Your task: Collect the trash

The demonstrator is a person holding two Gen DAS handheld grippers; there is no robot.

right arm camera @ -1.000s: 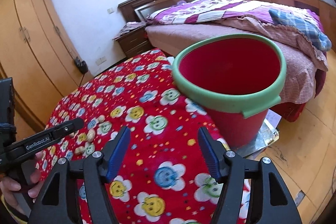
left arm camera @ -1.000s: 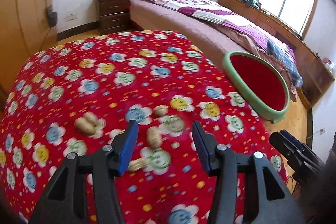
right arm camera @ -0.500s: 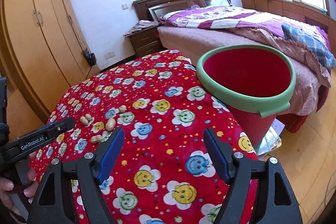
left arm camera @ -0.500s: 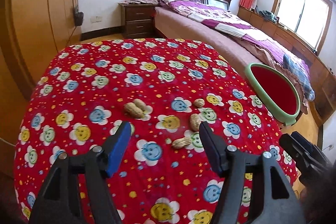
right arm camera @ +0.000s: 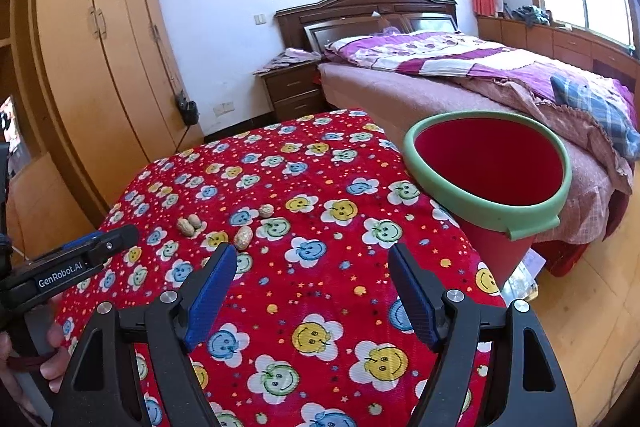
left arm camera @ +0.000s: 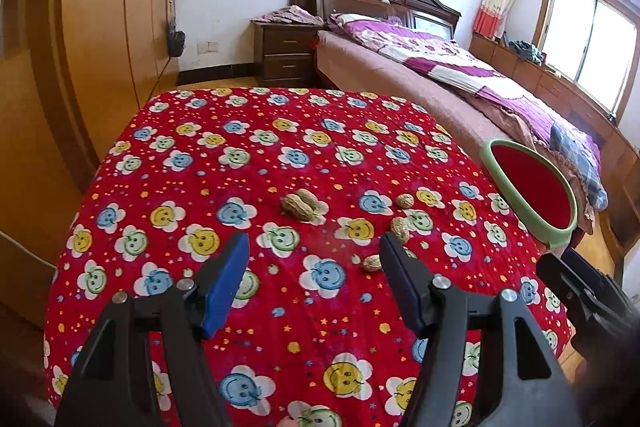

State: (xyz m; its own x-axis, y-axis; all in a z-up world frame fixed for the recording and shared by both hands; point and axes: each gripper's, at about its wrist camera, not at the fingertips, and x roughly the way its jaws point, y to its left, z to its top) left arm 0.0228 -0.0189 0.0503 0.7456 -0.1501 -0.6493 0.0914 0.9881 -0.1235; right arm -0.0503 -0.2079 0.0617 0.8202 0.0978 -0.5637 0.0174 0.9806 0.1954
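Several peanut shells lie on the red flower-print tablecloth point(left arm camera: 224, 187): a pair of shells point(left arm camera: 301, 206), a single shell point(left arm camera: 400, 227), a small one point(left arm camera: 406, 201) and another point(left arm camera: 372, 262). They also show in the right wrist view point(right arm camera: 189, 225). A red bin with a green rim point(left arm camera: 532, 187) stands past the table's right edge point(right arm camera: 486, 167). My left gripper point(left arm camera: 314, 283) is open and empty, above the table short of the shells. My right gripper point(right arm camera: 310, 291) is open and empty, above the table's near right part.
A bed with purple bedding point(right arm camera: 460, 67) lies behind the bin. A dark nightstand point(left arm camera: 286, 55) stands by the headboard. A tall wooden wardrobe point(right arm camera: 100, 47) runs along the left. Wooden floor point(right arm camera: 580, 307) shows to the right of the table.
Both grippers have pulled back and up from the table, so the shells and the bin now look farther away. Both stay open and empty.
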